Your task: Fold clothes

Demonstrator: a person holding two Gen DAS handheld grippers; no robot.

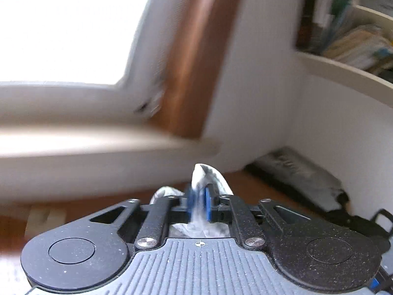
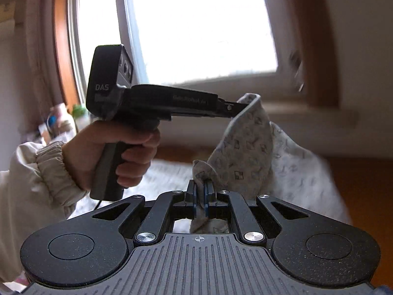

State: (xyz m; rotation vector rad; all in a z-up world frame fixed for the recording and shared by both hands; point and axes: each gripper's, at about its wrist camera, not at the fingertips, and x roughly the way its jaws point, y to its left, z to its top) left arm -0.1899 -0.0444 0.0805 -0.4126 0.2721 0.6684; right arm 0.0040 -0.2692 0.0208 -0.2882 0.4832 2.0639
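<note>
Both grippers (image 2: 201, 191) (image 1: 199, 196) pinch corners of patterned cloth (image 2: 248, 147).

Blown-out daylight from window (image 2: 196, 24); background motion-blurred; fisheye bends edges; foreground sharp, backlit.

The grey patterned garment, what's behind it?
Behind the grey patterned garment: a bright window, its pale sill and brown wooden tabletop. The sill's middle stretch is covered.

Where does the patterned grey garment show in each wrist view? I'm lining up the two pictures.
Left wrist view: the patterned grey garment pokes up at lower centre, between the left hand-held gripper pads.
Right wrist view: it hangs centre-right, pinched by the right hand-held gripper and the left one.
Shared landmark: the bright window.
</note>
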